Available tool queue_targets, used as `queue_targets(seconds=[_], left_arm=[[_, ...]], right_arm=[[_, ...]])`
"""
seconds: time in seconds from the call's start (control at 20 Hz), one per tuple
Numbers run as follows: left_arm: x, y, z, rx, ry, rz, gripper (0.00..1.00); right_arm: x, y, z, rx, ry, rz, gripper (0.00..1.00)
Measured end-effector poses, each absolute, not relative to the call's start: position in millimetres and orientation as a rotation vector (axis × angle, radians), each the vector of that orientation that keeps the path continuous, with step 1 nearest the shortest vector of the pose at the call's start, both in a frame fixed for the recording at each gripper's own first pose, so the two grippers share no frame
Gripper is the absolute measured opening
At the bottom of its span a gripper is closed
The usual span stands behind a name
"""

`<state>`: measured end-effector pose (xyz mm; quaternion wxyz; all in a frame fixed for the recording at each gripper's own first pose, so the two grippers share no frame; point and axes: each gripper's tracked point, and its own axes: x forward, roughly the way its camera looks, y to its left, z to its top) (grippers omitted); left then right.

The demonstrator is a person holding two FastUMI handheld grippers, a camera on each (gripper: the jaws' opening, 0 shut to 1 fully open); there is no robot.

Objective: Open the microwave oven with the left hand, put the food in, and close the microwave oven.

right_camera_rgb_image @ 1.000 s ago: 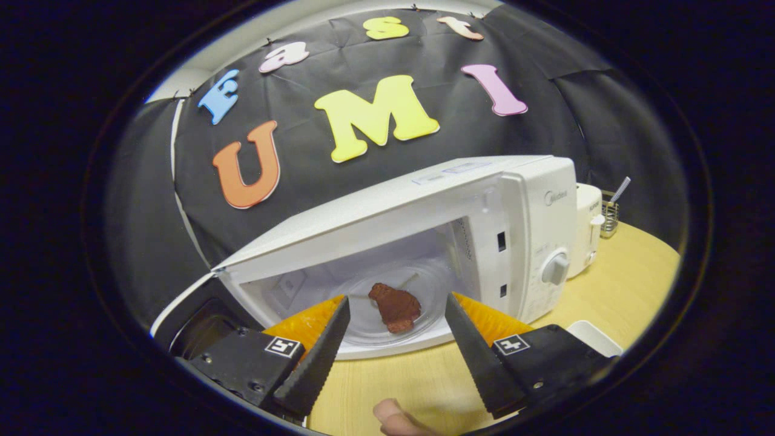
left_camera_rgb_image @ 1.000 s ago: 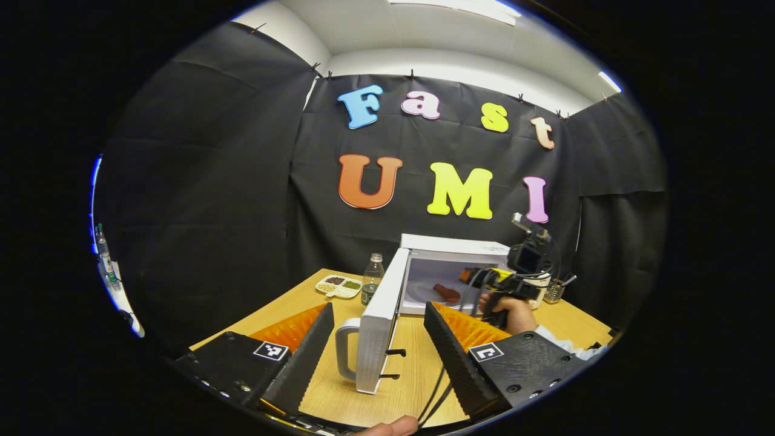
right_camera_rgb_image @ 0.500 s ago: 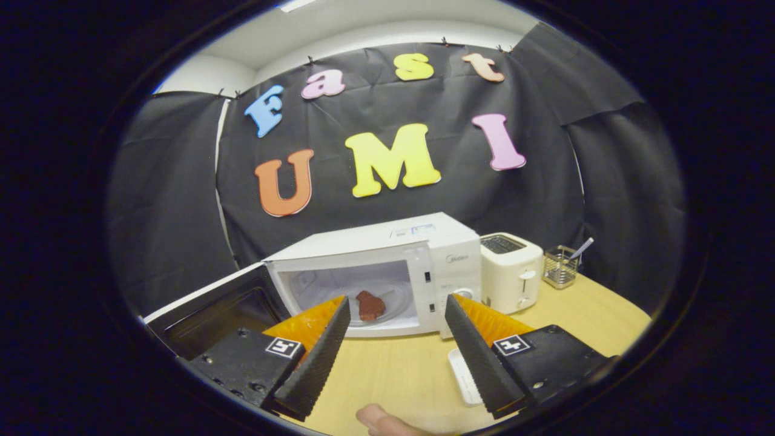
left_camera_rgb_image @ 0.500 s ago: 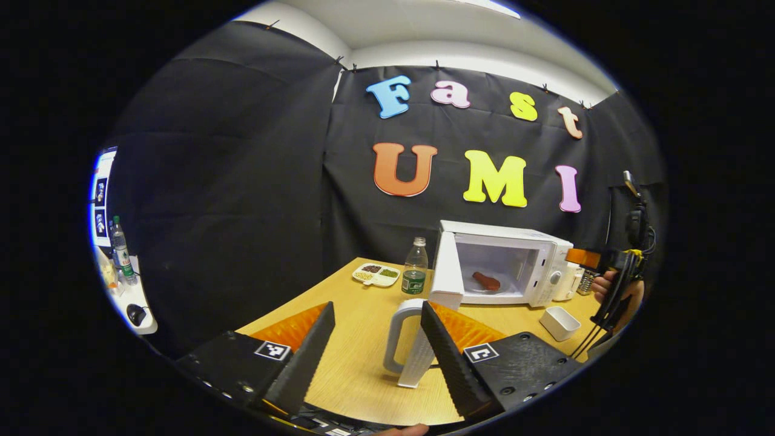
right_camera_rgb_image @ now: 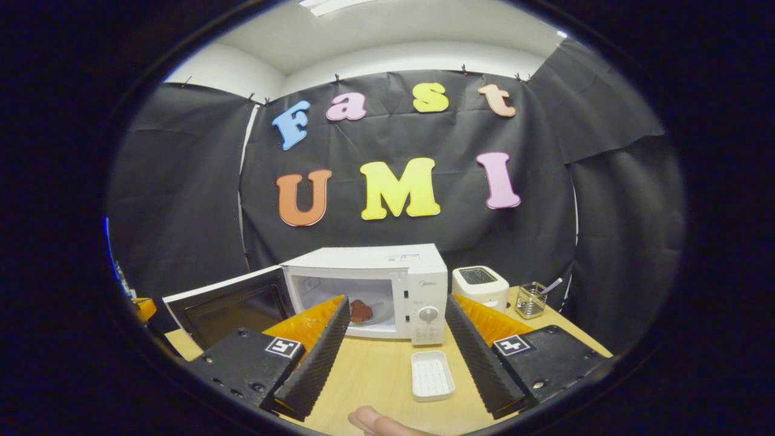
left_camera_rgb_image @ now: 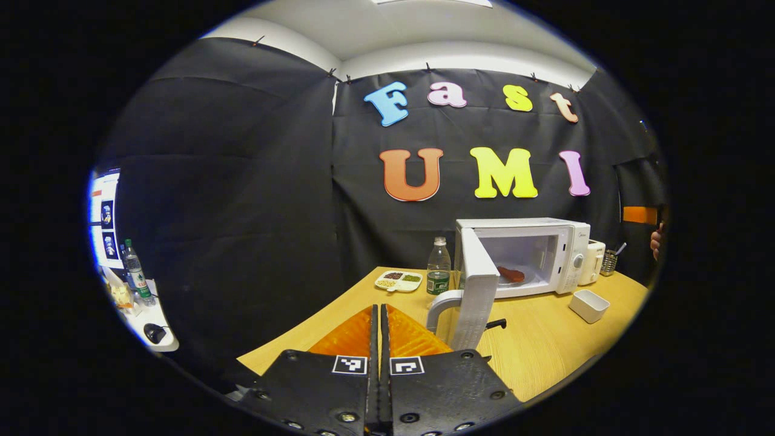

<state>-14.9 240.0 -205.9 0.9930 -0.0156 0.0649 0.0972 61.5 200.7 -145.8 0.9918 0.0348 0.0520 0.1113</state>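
Black cloth walls close in a wooden counter (left_camera_rgb_image: 545,345) where the microwave (left_camera_rgb_image: 566,242) stands with its door (left_camera_rgb_image: 478,290) swung wide toward you and the food (left_camera_rgb_image: 511,274), a reddish-brown piece, lying on the glass plate inside; from the right gripper view the food (right_camera_rgb_image: 361,310) sits well back in the cavity, clear of the door's path. What is left for you, as I judge it, is the closing. That door is a stiff, hinged slab, light enough to swing with a push yet likely to need a firm last press for the latch to catch; the two latch hooks stick out from its free edge, so keep off them. Take it by the pale loop handle (left_camera_rgb_image: 439,306) on its outer face, or simply press on the flat face near that handle, far from the hinge, where least force is needed. Your left tongs (left_camera_rgb_image: 379,339) are closed tight, pads together, gripping nothing, held low over the near counter just beside the door's handle, pointing along the counter. Your right tongs (right_camera_rgb_image: 393,348) are spread wide and empty, drawn back from the microwave, level and aimed at its front, with a small white tray (right_camera_rgb_image: 431,375) on the counter between their fingers.
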Motion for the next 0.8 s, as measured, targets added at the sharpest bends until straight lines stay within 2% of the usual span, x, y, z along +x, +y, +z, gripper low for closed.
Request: queue_targets(seconds=[0.35, 0.55, 0.8], left_arm=[[24, 224, -247, -0.133, 0.196, 0.120, 0.00], [37, 217, -247, -0.105, 0.189, 0.117, 0.00], [39, 184, -248, -0.135, 0.208, 0.034, 0.00]], right_arm=[[41, 181, -140, 0.028, 0.069, 0.216, 1.00], [34, 175, -142, 0.056, 0.068, 0.214, 1.00], [28, 179, -142, 0.070, 0.078, 0.258, 1.00]])
